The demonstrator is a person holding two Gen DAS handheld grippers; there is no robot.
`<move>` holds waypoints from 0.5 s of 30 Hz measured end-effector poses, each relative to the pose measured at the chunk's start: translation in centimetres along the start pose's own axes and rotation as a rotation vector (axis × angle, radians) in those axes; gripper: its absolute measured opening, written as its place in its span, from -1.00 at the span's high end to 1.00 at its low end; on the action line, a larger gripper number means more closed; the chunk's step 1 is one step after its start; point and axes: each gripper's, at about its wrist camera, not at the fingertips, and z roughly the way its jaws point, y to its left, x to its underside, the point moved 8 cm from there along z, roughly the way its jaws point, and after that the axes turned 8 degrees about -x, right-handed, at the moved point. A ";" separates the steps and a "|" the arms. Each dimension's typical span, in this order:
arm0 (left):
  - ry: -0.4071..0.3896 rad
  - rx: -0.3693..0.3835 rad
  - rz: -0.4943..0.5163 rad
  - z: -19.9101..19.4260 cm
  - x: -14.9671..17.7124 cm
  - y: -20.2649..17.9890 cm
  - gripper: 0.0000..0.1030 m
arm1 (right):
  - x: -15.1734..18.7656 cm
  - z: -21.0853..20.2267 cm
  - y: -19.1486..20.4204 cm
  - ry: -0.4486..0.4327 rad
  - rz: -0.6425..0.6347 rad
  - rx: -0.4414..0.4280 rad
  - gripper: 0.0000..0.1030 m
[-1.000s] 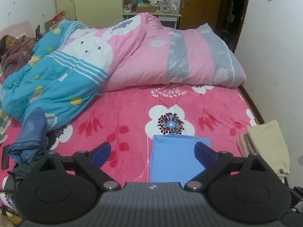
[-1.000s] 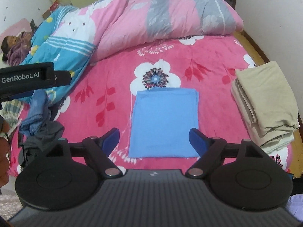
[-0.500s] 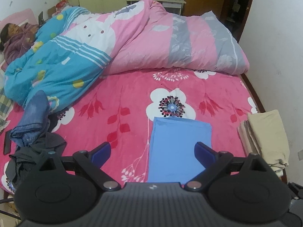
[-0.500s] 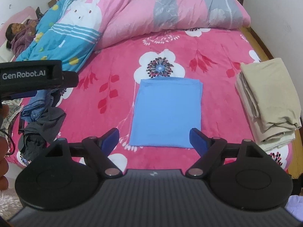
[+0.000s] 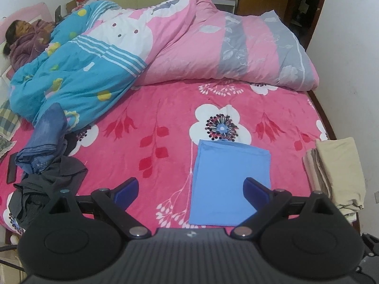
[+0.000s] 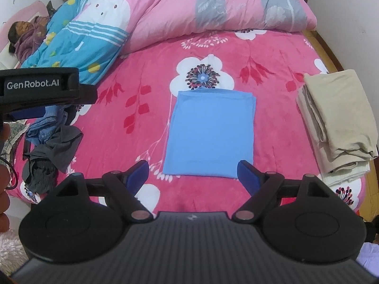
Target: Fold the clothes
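Both claws, left claw (image 5: 191,187) and right claw (image 6: 193,170), gape wide with nothing held. The folded blue cloth (image 6: 210,132) lies flat on the bed (image 6: 272,108) just ahead of the right claw; beige stack (image 6: 336,118) to its right, crumpled clothes (image 6: 47,146) left.

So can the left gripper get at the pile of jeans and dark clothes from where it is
Probably yes. The left gripper is open and empty, and the jeans and dark clothes lie uncovered on the bed to its left, with nothing between them.
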 end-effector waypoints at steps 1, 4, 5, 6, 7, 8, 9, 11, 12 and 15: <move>0.001 0.003 0.002 0.0 -0.1 0.0 -0.86 | 0.0 0.0 -0.1 0.001 0.000 0.000 -0.59; 0.003 0.005 0.007 0.0 0.1 0.0 -0.86 | 0.2 0.0 0.0 0.004 0.003 0.002 -0.59; 0.003 0.006 0.010 0.1 0.2 0.0 -0.86 | 0.2 0.0 -0.1 0.004 0.004 0.003 -0.59; 0.003 0.006 0.011 0.0 0.2 0.0 -0.86 | 0.2 0.0 -0.1 0.003 0.005 0.004 -0.59; 0.002 0.005 0.012 0.0 0.3 0.0 -0.86 | 0.2 -0.1 -0.1 0.002 0.005 0.004 -0.59; 0.000 0.002 0.013 0.0 0.3 0.0 -0.86 | 0.2 -0.1 -0.1 0.001 0.006 0.005 -0.60; 0.000 0.000 0.013 0.0 0.3 0.0 -0.86 | 0.2 -0.1 -0.1 0.000 0.007 0.006 -0.60; -0.001 0.002 0.022 0.1 0.2 0.0 -0.86 | 0.2 -0.1 -0.1 0.000 0.008 0.007 -0.60; -0.003 0.007 0.032 0.2 0.2 0.2 -0.86 | 0.2 -0.1 -0.1 0.000 0.009 0.007 -0.60; -0.004 0.014 0.047 0.5 0.0 0.3 -0.86 | 0.2 0.0 -0.2 -0.001 0.008 0.010 -0.60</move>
